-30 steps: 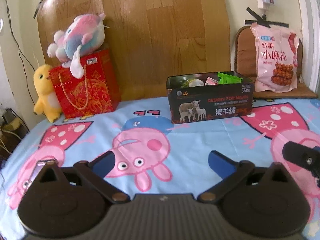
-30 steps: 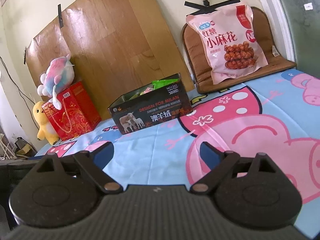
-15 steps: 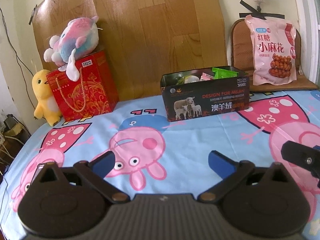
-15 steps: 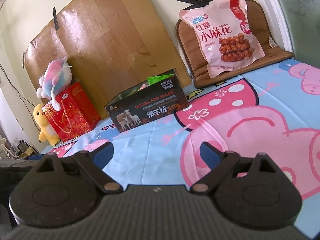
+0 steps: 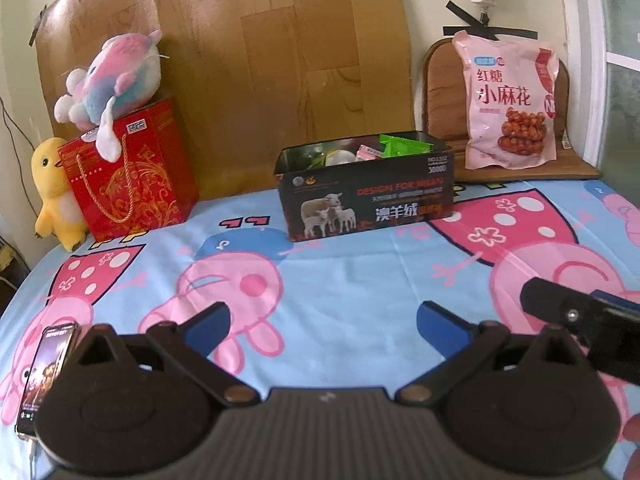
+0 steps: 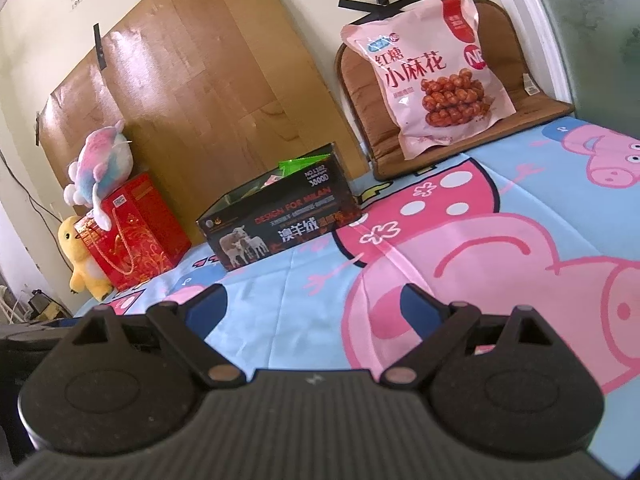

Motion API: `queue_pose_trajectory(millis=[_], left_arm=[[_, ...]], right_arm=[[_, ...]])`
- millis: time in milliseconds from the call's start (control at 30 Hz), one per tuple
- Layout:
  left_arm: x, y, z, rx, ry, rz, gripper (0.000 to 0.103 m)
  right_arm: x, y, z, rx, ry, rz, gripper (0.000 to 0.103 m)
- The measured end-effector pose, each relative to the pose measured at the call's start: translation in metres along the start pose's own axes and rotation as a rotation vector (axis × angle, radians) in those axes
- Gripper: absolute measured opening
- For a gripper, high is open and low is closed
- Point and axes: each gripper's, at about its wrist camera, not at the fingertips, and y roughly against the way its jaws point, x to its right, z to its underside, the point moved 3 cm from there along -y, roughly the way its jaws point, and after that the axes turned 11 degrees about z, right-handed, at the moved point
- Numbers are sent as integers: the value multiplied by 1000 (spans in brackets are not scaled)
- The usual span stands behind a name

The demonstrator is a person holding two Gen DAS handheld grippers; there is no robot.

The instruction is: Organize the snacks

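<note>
A: How are the two grippers seen?

B: The left gripper (image 5: 322, 318) is held low over the cartoon-pig bedsheet (image 5: 360, 280), its blue-tipped fingers (image 5: 208, 322) spread wide with nothing between them. The right gripper (image 6: 314, 304) is likewise spread wide and empty, and is tilted so that the scene appears slanted in its view. Part of the right gripper is also seen at the right edge of the left wrist view.

A: Where are the snacks found?

B: A dark tin box (image 5: 366, 188) printed with sheep is set on the sheet near the back, with its top open. Small packets are seen inside it, among them a green packet (image 5: 404, 146) sticking up above the rim and a pink one beside it. A large pink bag of fried dough twists (image 5: 510, 106) is propped upright against a brown chair cushion (image 5: 440, 92), to the right of the tin and apart from it. Both are kept well apart from the grippers.

A: What else is noted?

B: A red gift bag (image 5: 128, 176) is placed at the back left, with a pink and blue plush toy (image 5: 112, 80) lying on top of it and a yellow plush chick (image 5: 54, 196) touching its left side. A wood-patterned board (image 5: 260, 60) is leaned against the wall behind them. A phone (image 5: 46, 364) with a lit screen is laid on the sheet just beside the left gripper.
</note>
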Motion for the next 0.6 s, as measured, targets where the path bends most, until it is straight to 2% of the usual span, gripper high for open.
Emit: queue_pose_trajectory(millis=[600], left_arm=[[-2,-8,0,-20,15,19,103]], right_arm=[[2,-5,2,-11,7,19,95]])
